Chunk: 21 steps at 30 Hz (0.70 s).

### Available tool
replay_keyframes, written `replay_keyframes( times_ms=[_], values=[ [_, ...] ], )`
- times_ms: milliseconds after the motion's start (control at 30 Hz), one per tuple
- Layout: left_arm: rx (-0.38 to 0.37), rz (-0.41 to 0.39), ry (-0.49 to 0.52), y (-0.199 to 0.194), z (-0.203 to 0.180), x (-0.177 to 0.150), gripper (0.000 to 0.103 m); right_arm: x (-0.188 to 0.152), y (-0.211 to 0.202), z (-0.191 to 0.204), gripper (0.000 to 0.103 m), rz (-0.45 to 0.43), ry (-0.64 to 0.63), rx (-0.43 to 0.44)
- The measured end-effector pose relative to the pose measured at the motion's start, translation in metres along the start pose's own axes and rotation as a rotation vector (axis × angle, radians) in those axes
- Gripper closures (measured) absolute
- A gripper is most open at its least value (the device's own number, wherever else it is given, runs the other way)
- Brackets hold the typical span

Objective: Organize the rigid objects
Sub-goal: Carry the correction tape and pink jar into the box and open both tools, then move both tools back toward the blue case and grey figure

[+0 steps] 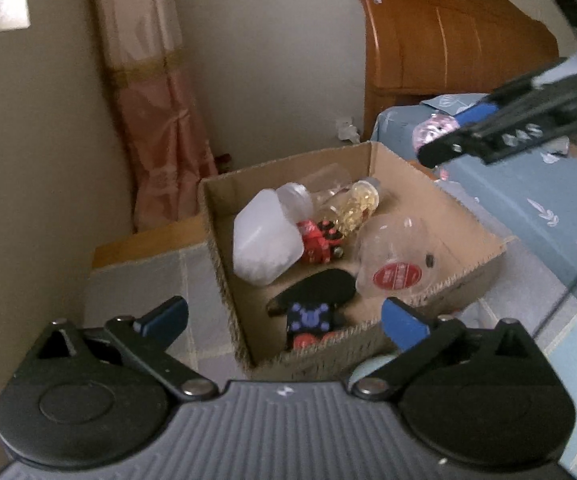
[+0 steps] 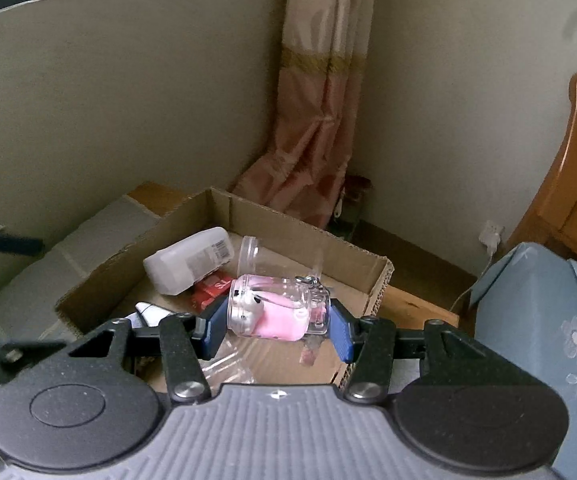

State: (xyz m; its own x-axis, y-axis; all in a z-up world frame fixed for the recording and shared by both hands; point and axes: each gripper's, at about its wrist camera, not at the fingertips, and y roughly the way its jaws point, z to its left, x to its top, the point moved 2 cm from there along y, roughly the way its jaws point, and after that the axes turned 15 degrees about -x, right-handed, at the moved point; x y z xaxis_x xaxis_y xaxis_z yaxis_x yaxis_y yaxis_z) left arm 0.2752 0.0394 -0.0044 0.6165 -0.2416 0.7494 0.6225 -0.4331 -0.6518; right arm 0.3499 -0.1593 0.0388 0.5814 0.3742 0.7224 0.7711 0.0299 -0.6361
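Left wrist view: left gripper (image 1: 284, 316) hangs spread above the cardboard box (image 1: 416, 172), which holds a white bottle (image 1: 264, 240), gold-filled jar (image 1: 352, 208), red toy (image 1: 320, 240) and clear cup (image 1: 396, 256). Right wrist view: right gripper (image 2: 276, 326) pinches a pink-filled clear jar (image 2: 276, 312) over the box's near edge.

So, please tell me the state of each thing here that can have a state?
Left claw: open, empty, above the near edge of the box.
Right claw: shut on the pink jar, above the box.
Pink jar: on its side, gripped.
Cardboard box: open, partly filled.
White bottle: lying down in the box.
Gold-filled jar: lying down in the box.
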Motion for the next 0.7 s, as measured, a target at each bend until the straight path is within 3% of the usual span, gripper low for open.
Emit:
replay_keyframes(
  times_ms=[467,567,633,700],
  values=[
    [0.001,0.073,-0.006,-0.003,-0.004,-0.021,0.001,0.003,0.039,0.002,0.045,0.085,0.026,-0.024],
    [-0.004,0.074,-0.008,-0.003,-0.006,-0.022,0.001,0.004,0.036,-0.003,0.034,0.072,0.037,-0.028],
    [-0.008,0.076,-0.006,-0.004,-0.007,-0.022,0.001,0.005,0.032,-0.006,0.019,0.06,0.054,-0.032],
    [-0.01,0.074,-0.001,-0.005,-0.008,-0.023,0.001,0.005,0.027,-0.01,0.016,0.046,0.066,-0.037]
  ],
)
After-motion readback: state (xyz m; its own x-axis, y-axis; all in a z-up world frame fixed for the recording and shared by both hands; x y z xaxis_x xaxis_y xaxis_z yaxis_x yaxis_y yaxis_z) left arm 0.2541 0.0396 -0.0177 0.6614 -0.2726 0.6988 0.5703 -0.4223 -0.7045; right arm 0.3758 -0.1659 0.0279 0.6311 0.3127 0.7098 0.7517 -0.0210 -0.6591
